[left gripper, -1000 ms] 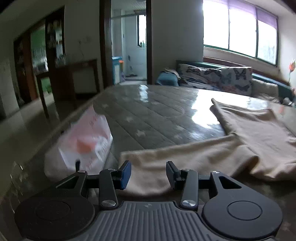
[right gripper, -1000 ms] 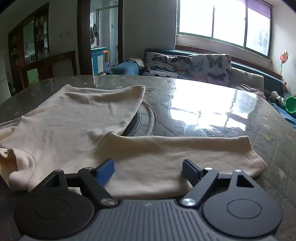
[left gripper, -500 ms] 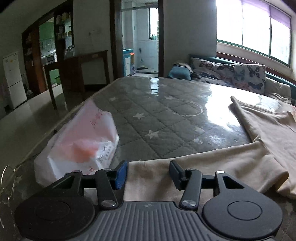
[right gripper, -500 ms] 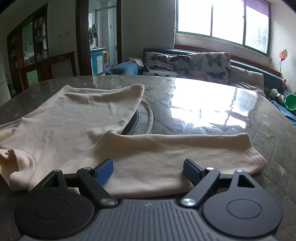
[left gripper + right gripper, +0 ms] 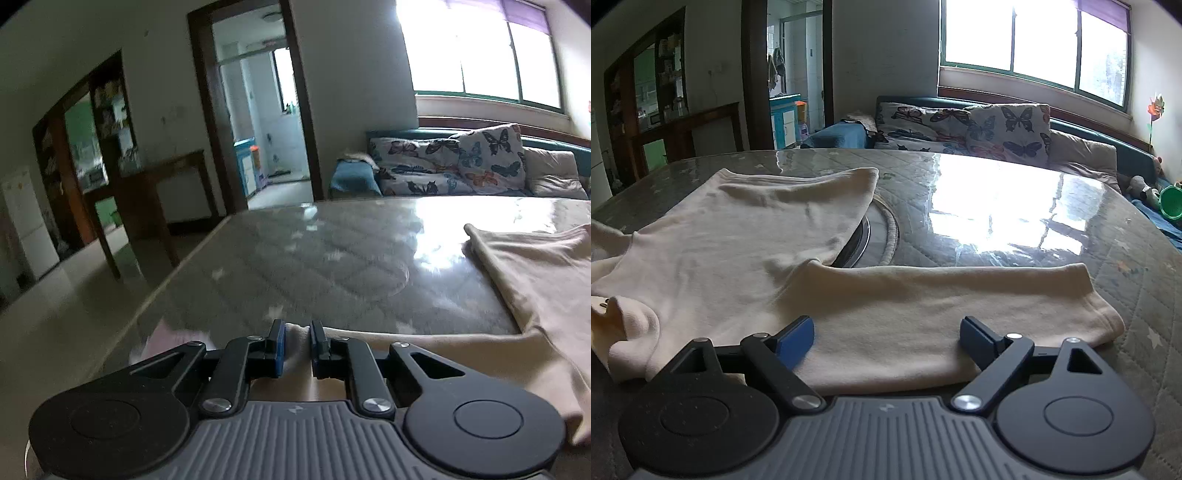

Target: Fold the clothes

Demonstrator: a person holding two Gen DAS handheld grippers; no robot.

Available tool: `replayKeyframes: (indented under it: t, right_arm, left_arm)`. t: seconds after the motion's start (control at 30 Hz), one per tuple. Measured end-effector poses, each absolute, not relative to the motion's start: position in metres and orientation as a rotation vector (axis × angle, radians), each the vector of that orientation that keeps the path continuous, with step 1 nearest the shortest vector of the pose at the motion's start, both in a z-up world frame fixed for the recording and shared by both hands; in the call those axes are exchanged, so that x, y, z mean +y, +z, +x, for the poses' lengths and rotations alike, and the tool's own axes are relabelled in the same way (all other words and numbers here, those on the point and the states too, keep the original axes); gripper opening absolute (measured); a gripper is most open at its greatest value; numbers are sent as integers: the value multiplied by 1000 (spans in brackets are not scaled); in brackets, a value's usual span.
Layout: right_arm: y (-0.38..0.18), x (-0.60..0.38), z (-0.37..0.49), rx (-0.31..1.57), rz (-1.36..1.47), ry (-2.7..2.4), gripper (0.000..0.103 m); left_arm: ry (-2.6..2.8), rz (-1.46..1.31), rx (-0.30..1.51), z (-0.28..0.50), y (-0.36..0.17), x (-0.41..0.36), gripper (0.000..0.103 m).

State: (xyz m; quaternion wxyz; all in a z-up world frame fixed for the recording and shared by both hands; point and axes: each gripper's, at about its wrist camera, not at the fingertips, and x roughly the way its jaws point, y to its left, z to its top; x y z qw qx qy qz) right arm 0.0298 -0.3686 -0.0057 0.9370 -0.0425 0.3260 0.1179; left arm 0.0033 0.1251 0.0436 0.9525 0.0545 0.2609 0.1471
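Our left gripper [image 5: 296, 345] has just closed, pinching the cream garment's [image 5: 532, 273] sleeve end; our right gripper [image 5: 886, 341] gapes over its other sleeve.

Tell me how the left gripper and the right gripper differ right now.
The left gripper has just been closing and its jaws pinch the cream garment's sleeve end; the right gripper has its jaws spread wide, gripping nothing, over the other sleeve. Both are black with blue pads.
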Motion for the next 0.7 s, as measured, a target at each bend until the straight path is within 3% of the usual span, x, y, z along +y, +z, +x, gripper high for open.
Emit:
replayKeyframes:
  t: [0.37,0.7]
  right_arm:
    - [-7,-366,32,673,-88,235,93]
    - [-10,-366,34,687,-87,241,103]
  left_arm:
    - [329,305,612,58,12,113,17]
    - [385,404,623,71,-2,102,35]
